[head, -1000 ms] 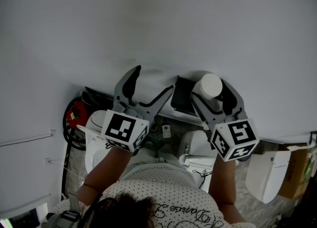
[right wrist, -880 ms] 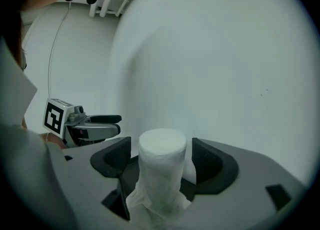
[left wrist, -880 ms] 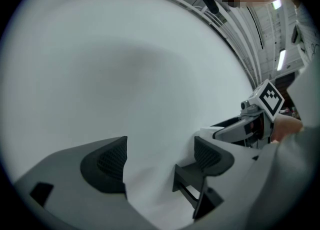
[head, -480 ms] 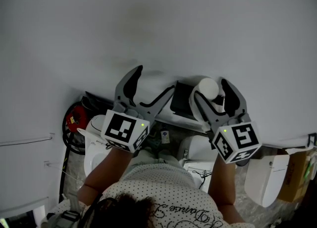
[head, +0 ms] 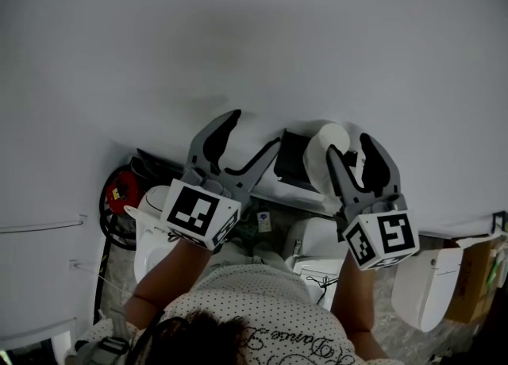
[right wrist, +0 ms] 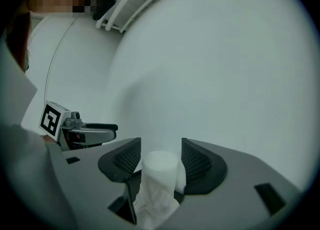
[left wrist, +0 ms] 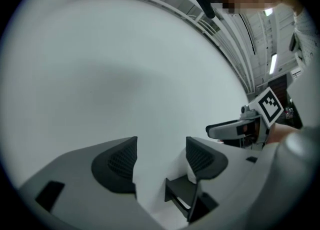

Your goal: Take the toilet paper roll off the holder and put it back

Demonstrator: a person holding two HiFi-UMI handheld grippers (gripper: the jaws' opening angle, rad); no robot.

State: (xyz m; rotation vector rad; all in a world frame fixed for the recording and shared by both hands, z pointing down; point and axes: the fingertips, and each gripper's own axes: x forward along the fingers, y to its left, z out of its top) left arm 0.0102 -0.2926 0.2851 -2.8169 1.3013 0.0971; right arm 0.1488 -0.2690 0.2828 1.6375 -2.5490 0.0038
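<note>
The toilet paper roll is at the black holder on the wall and not yet off it, so I judge this to be the first step, the grasp before the lift-off. A loose tail of paper hangs down from its front. My right gripper has the roll end-on between its pads; its jaws have just been closing, and in the right gripper view both pads now look to be meeting the roll's sides, a soft pinch rather than a hard squeeze. My left gripper sits just beside the holder on its other side. Its jaws have also been closing, but they stand apart with only bare wall between them, and the holder's dark edge shows low by the right-hand pad, untouched. Next I need to firm the right grip without crushing the roll, then draw it clear of the holder. I cannot make out from here which way the holder releases, so I would move slowly and perhaps steady the holder with the left.
</note>
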